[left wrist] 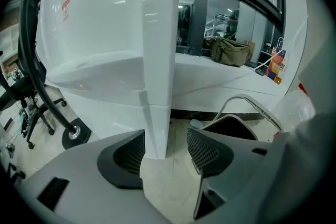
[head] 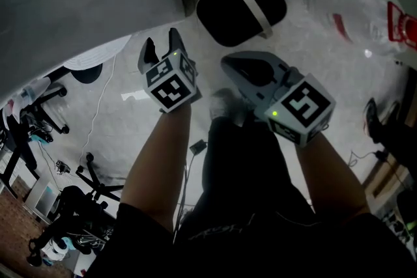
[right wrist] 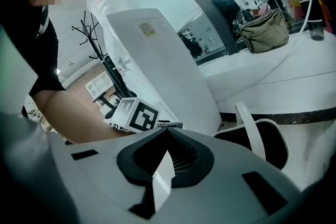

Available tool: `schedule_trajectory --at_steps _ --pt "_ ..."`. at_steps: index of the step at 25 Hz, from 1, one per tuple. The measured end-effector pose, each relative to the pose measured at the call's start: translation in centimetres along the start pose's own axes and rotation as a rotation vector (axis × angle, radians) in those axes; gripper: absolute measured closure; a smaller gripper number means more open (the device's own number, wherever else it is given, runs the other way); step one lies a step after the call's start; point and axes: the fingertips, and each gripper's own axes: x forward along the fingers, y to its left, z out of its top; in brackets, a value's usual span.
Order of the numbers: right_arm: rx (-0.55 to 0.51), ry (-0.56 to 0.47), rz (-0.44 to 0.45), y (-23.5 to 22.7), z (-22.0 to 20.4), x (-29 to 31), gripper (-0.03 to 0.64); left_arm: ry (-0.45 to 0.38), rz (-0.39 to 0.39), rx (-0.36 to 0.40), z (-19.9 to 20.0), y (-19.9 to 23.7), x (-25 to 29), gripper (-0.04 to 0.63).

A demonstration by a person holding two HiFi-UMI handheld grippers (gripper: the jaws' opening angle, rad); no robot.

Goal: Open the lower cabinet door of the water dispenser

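The white water dispenser (head: 98,10) stands at the upper left of the head view. My left gripper (head: 161,42) points down at its front with the jaws wide apart. In the left gripper view, a white vertical edge of the dispenser (left wrist: 157,60), with a seam low down, runs between the open jaws of the left gripper (left wrist: 165,144), close to the left pad (left wrist: 128,152). The pads do not press on it. My right gripper (head: 228,63) hangs to the right, away from the dispenser, jaws together and empty. The right gripper view shows the right gripper (right wrist: 168,134) shut, with the dispenser (right wrist: 157,60) beyond.
A black bin with a white band handle (head: 241,6) sits on the floor right of the dispenser. A curved white counter (left wrist: 236,86) carries an olive bag (left wrist: 231,52). Office chair bases (head: 39,107) stand at the left, and a clear plastic bag with red print (head: 391,29) at the right.
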Motion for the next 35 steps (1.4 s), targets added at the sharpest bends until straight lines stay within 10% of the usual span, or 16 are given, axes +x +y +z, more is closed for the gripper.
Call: schedule_trajectory --at_steps 16,35 --pt "-0.011 0.016 0.022 -0.6 -0.2 -0.7 0.604 -0.044 0.135 -0.275 1.1 2.5 1.0 0.359" --pt "-0.007 0.016 0.034 -0.7 0.0 -0.7 0.604 -0.041 0.126 -0.253 1.6 2.2 1.3 0.396"
